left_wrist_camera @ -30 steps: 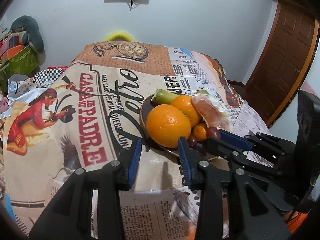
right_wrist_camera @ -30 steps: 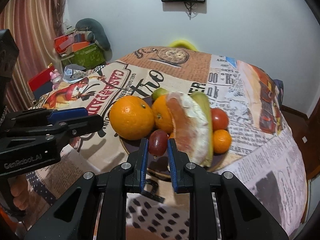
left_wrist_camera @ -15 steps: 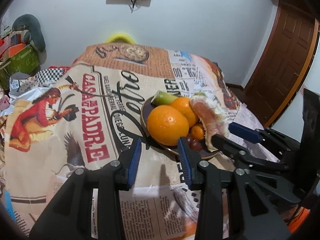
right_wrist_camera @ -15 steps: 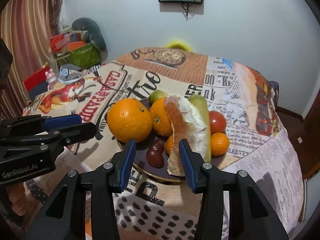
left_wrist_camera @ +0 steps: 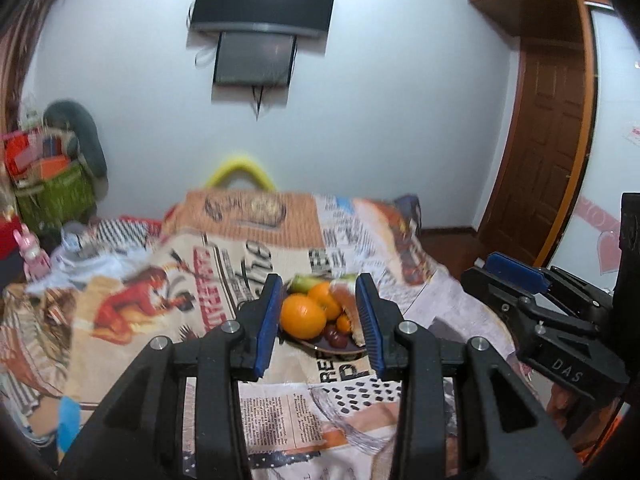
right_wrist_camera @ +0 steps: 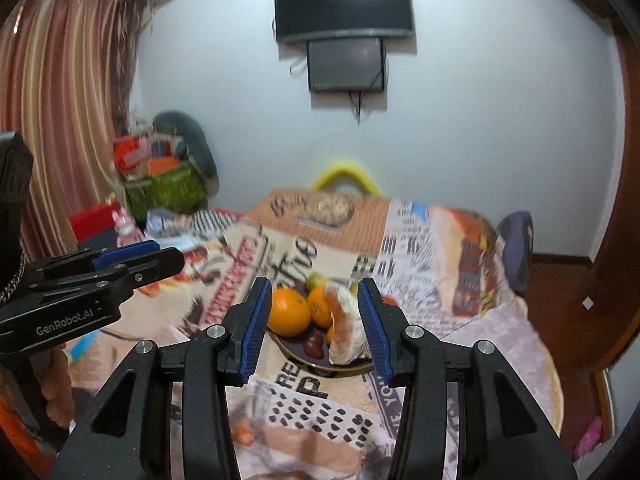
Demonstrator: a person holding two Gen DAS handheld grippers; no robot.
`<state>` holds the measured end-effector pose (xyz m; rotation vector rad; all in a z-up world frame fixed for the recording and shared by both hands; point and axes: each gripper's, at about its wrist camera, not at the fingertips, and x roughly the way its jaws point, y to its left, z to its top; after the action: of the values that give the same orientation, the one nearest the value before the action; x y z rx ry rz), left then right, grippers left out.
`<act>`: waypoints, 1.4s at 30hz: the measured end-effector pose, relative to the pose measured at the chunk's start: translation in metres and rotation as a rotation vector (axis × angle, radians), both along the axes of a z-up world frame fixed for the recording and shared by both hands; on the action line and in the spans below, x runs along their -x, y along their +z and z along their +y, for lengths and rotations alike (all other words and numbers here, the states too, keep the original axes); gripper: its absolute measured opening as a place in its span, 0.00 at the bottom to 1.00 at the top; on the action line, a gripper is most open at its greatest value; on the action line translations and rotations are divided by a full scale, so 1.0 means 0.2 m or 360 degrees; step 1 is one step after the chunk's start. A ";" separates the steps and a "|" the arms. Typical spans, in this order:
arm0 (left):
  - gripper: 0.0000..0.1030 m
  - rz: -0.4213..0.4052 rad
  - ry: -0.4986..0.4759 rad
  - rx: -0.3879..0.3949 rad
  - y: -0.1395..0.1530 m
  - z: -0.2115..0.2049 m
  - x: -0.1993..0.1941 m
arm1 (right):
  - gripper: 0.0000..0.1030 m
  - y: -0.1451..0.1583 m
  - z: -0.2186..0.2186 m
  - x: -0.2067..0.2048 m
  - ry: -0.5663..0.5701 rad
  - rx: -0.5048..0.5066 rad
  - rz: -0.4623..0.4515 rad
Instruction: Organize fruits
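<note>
A dark plate (right_wrist_camera: 304, 362) of fruit sits on the printed tablecloth (right_wrist_camera: 420, 280). It holds a big orange (right_wrist_camera: 289, 312), a smaller orange (right_wrist_camera: 320, 306), a peeled pomelo segment (right_wrist_camera: 346, 330), dark red grapes (right_wrist_camera: 314, 344) and a green fruit (right_wrist_camera: 316, 280). The plate (left_wrist_camera: 320, 347), big orange (left_wrist_camera: 303, 317) and grapes (left_wrist_camera: 334, 336) also show in the left wrist view. My left gripper (left_wrist_camera: 318, 324) is open and empty, held back from the plate. My right gripper (right_wrist_camera: 314, 328) is open and empty, also held back from it.
A yellow chair back (right_wrist_camera: 346, 176) stands behind the table. A cluttered pile with a green bag (right_wrist_camera: 166, 190) is at the left by striped curtains (right_wrist_camera: 60, 120). A wall TV (right_wrist_camera: 344, 6) hangs ahead. A brown door (left_wrist_camera: 540, 152) is at the right.
Both grippers have pulled back and up from the plate, so the fruit looks smaller. The right gripper let go of a grape onto the plate and opened wide. The left gripper opened wider.
</note>
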<state>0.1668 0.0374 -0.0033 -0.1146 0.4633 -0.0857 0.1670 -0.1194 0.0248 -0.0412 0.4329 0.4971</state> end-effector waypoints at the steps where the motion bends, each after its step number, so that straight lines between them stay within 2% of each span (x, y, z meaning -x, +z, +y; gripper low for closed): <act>1: 0.36 -0.0042 0.0006 -0.0015 0.05 -0.01 0.06 | 0.40 0.02 -0.01 0.03 -0.0003 -0.0012 -0.0021; 4: 0.37 -0.0131 0.0017 -0.0049 0.15 -0.04 0.19 | 0.40 0.12 -0.05 0.16 -0.0009 -0.0056 -0.0100; 11: 0.57 -0.0330 0.0051 -0.0107 0.31 -0.09 0.50 | 0.41 0.25 -0.11 0.40 -0.0015 -0.0140 -0.0225; 16: 0.67 -0.0398 0.0058 -0.0119 0.35 -0.11 0.62 | 0.46 0.26 -0.13 0.51 -0.0027 -0.0152 -0.0275; 18: 0.74 -0.0414 0.0064 -0.0122 0.36 -0.12 0.66 | 0.61 0.26 -0.14 0.54 -0.0048 -0.0169 -0.0293; 20: 0.83 -0.0425 0.0073 -0.0119 0.37 -0.12 0.68 | 0.68 0.26 -0.14 0.56 -0.0079 -0.0174 -0.0316; 23: 0.90 -0.0437 0.0095 -0.0114 0.37 -0.11 0.72 | 0.78 0.26 -0.15 0.59 -0.0117 -0.0169 -0.0343; 30: 0.97 -0.0464 0.0112 -0.0117 0.37 -0.10 0.77 | 0.99 0.26 -0.16 0.65 -0.0189 -0.0164 -0.0396; 42: 1.00 -0.0473 0.0096 -0.0142 0.36 -0.12 0.79 | 1.00 0.25 -0.18 0.70 -0.0212 -0.0147 -0.0432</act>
<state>0.0088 0.0131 0.0678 -0.0273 0.1666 -0.0221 0.0271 -0.1558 0.0748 0.0093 0.1450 0.3730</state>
